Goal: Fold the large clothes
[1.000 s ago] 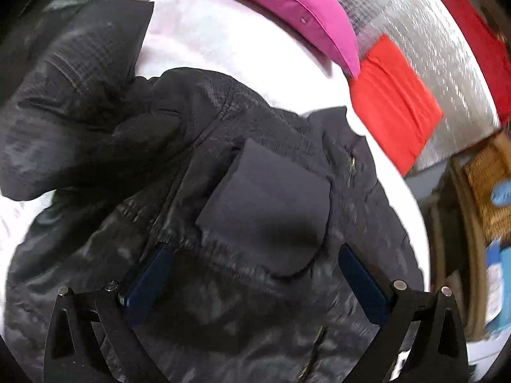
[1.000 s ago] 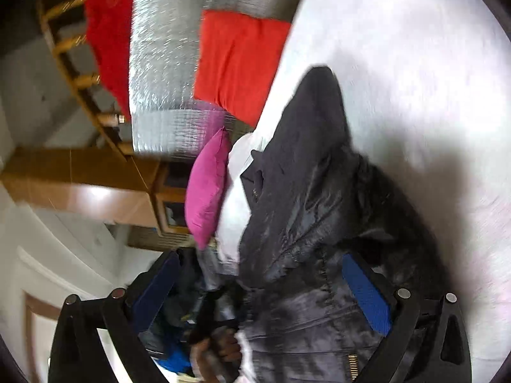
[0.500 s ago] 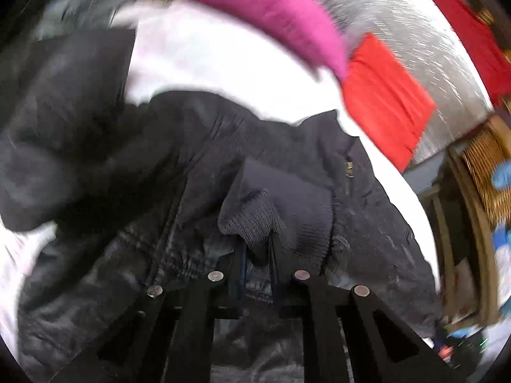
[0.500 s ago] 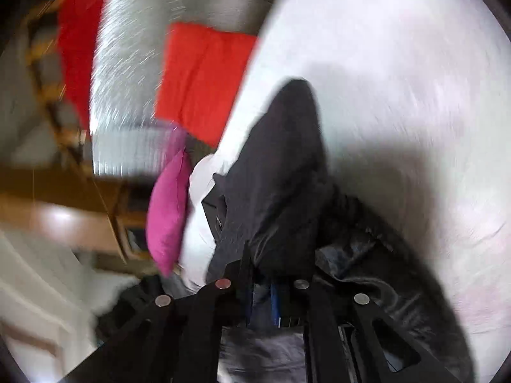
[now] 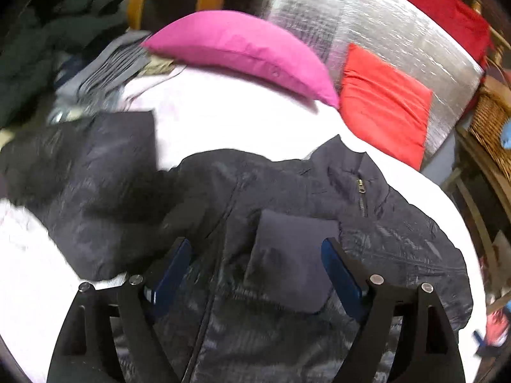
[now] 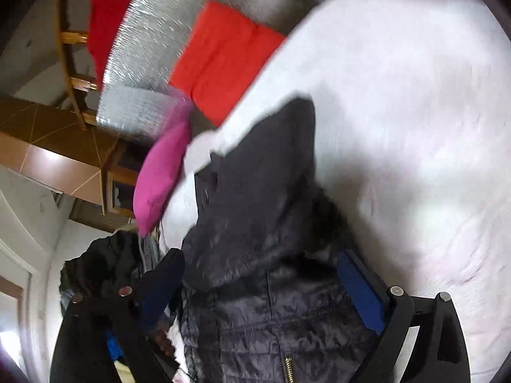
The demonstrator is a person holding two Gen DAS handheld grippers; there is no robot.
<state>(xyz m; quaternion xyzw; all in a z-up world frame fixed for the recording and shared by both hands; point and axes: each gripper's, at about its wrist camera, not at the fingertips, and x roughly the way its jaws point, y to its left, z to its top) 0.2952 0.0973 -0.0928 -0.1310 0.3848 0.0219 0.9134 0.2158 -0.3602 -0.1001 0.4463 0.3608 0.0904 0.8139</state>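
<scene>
step: sleeve folding, cuff (image 5: 292, 255) let go on the jacket (image 5: 399, 239) chest | left hand-held gripper (image 5: 255, 271) and right hand-held gripper (image 6: 260, 282) just reopened, both spread over the jacket, pinching nothing | jacket on bed (image 6: 415, 95), below pink pillow (image 5: 242, 51) | next: regrip hem | hidden: hem, blurred far sleeve

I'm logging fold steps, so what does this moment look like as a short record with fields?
surface: white bed sheet
garment: dark quilted jacket, lying flat, zip at the collar
cuff: knit sleeve cuff lies on the jacket front
left gripper: open, jaws just opened, straddling the cuff without pressing it
right gripper: open, jaws just opened, over a jacket fold
behind: pink pillow, red cushion
</scene>
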